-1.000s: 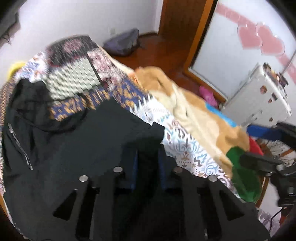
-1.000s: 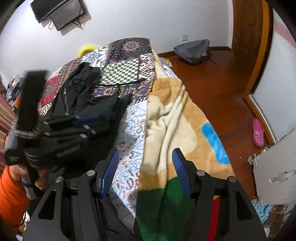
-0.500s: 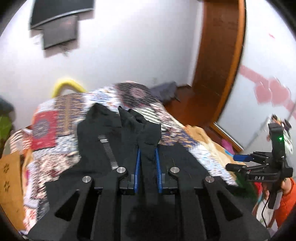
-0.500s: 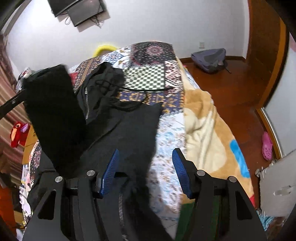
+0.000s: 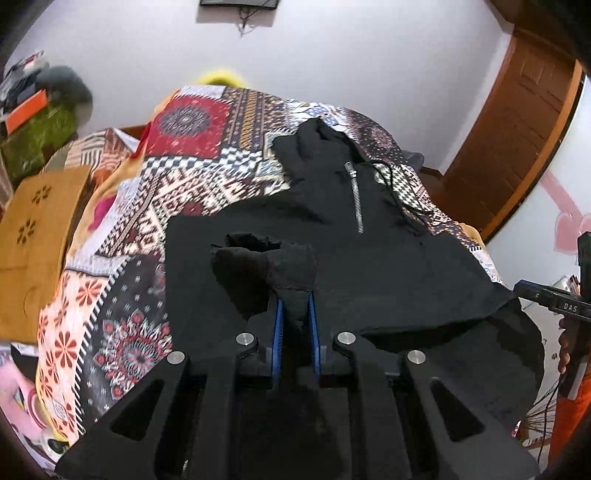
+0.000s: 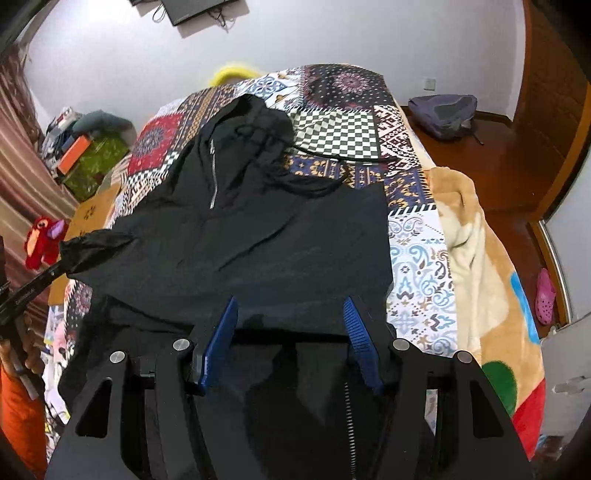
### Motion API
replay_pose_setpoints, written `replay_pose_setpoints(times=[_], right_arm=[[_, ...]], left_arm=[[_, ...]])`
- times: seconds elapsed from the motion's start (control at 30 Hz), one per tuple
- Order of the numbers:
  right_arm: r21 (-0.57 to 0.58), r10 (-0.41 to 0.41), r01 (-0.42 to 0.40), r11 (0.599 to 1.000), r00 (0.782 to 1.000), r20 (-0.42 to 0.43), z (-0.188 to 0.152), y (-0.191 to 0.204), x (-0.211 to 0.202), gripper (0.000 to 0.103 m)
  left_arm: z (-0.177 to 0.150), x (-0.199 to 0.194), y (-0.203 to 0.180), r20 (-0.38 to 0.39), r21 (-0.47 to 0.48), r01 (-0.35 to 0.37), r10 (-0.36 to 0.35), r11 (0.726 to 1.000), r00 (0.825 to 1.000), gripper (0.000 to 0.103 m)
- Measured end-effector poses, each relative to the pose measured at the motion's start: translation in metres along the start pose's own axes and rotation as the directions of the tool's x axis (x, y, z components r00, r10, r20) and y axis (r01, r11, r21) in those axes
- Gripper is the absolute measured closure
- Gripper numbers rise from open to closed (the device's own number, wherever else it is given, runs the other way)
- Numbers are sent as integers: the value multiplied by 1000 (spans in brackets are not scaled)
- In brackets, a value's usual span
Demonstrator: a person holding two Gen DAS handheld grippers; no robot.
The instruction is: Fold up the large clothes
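A black zip-up hooded jacket (image 5: 362, 251) lies spread on the patterned bedspread (image 5: 184, 162), hood toward the far wall, silver zipper (image 5: 355, 195) showing. My left gripper (image 5: 293, 314) is shut on a bunched cuff or edge of the jacket (image 5: 280, 266) and holds it raised over the garment. In the right wrist view the jacket (image 6: 258, 236) covers the bed's middle. My right gripper (image 6: 291, 321) is open, with blue pads (image 6: 221, 332) wide apart above the jacket's near edge. The left gripper with its pinched cloth shows at the left (image 6: 85, 247).
A tan and beige blanket (image 6: 476, 266) hangs along the bed's right side. A grey backpack (image 6: 443, 114) lies on the wood floor by the door. Cluttered shelves and boxes (image 6: 81, 155) stand at the left. A wall-mounted screen (image 6: 192, 7) is above the bed head.
The left gripper has swung left across the bed, carrying the pinched jacket edge, and now faces the bed head. The right gripper has moved over the jacket's near edge and stays open.
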State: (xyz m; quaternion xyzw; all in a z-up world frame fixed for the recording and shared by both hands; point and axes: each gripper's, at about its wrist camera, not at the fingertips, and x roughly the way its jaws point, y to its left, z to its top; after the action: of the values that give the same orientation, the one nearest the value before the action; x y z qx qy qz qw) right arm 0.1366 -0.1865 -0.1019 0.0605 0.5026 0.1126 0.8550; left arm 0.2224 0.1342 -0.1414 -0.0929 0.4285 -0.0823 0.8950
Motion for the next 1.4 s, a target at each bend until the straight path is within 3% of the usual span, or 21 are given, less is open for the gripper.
replay_pose_setpoints(times=[0.1,0.27,0.37,0.5,0.63,0.8,0.9,1.03,1.1,1.2,1.4], right_arm=[[-18,-22,22,1000,1000,3,2,6,0,47],[9,-11,11,1000,1000,9,2,10,1,47],[8,-19,19,1000,1000,-6,-1,13,8,47],[-1,-23,23,1000,999,-32,-4,14,17,47],[-2,-11,11,1000,999,-45,-7,12,19,47],[-4,-11,11,1000,999,-47,-9,13,15,47],[-14,-16,16,1000,999,-40,-6,15,11,47],[-51,-26,24,998,999,-38,4,18,11,47],[-77,-30,28,997,999,-20,12,22,8,47],[-113,-25,26,993,1000,16,25,28,2,47],[-146,-3,14,989,997,77,65,38,-1,47]], left_arm=[[6,-7,8,28,-23,21,-20,1000,999,91],[31,-44,-4,150,52,3,-11,999,989,91],[28,-44,-7,167,98,-30,13,995,986,91],[9,-12,5,70,97,-88,81,991,994,90],[-23,20,22,-69,59,-114,117,992,991,85],[-53,32,25,-151,85,-148,160,985,975,76],[-65,36,29,-184,97,-188,203,977,962,62],[-55,35,33,-230,133,-193,220,972,948,55],[-41,30,29,-219,173,-223,258,959,941,55],[-16,17,20,-155,224,-276,314,935,937,44],[44,-2,-12,0,223,-287,294,932,956,40]])
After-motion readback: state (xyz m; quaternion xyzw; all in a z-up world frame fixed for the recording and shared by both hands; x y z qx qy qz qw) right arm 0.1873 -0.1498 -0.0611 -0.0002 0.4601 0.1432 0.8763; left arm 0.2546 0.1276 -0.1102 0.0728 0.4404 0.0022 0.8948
